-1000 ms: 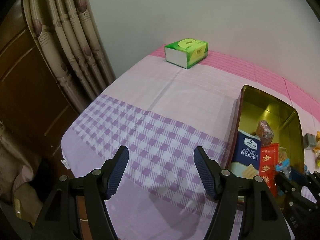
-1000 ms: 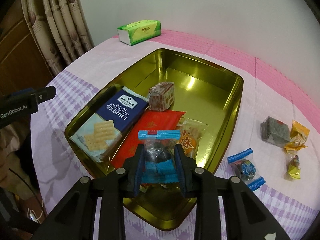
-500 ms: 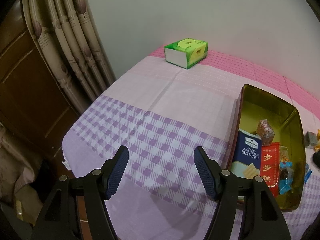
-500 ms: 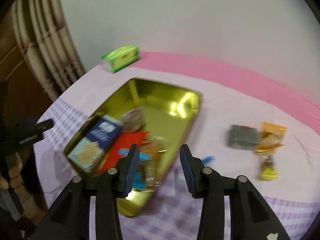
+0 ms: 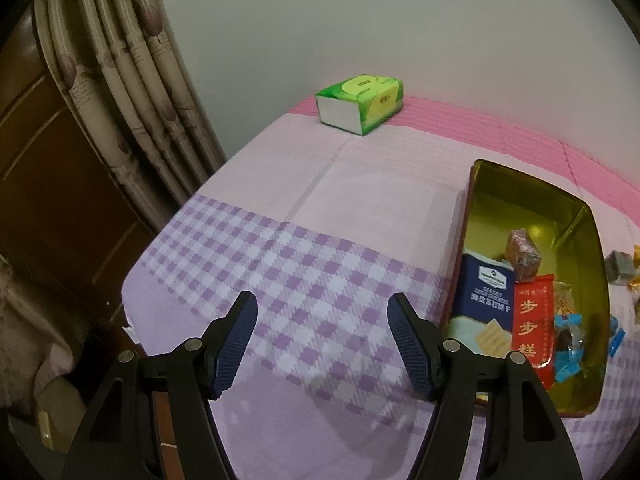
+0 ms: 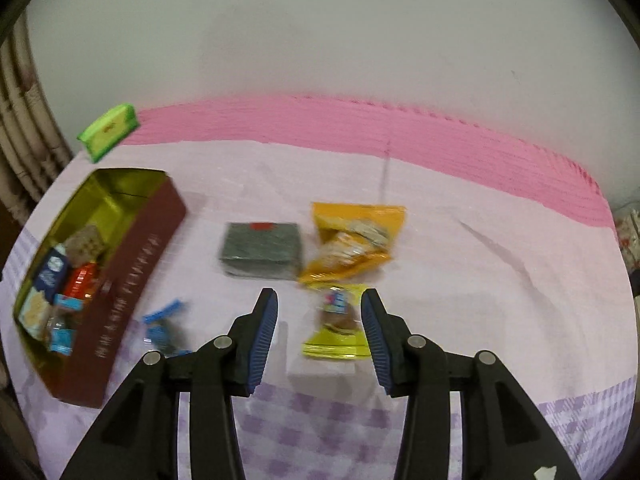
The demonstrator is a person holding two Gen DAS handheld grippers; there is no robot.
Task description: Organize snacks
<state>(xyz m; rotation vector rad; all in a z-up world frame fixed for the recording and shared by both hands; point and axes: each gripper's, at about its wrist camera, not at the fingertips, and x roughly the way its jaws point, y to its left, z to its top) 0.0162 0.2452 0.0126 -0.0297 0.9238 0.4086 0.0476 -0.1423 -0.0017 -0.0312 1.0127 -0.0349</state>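
Though blurred — crinkly yellow packet [image 6: 335,326], rectangular tin [image 6: 120,276].

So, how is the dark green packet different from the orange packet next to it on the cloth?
The dark green packet is a flat, boxy rectangle with a small red mark on top; the orange packet is a crumpled pouch with pale contents showing. The green one lies square, the orange one tilted. Both lie on the tablecloth, outside the tin.
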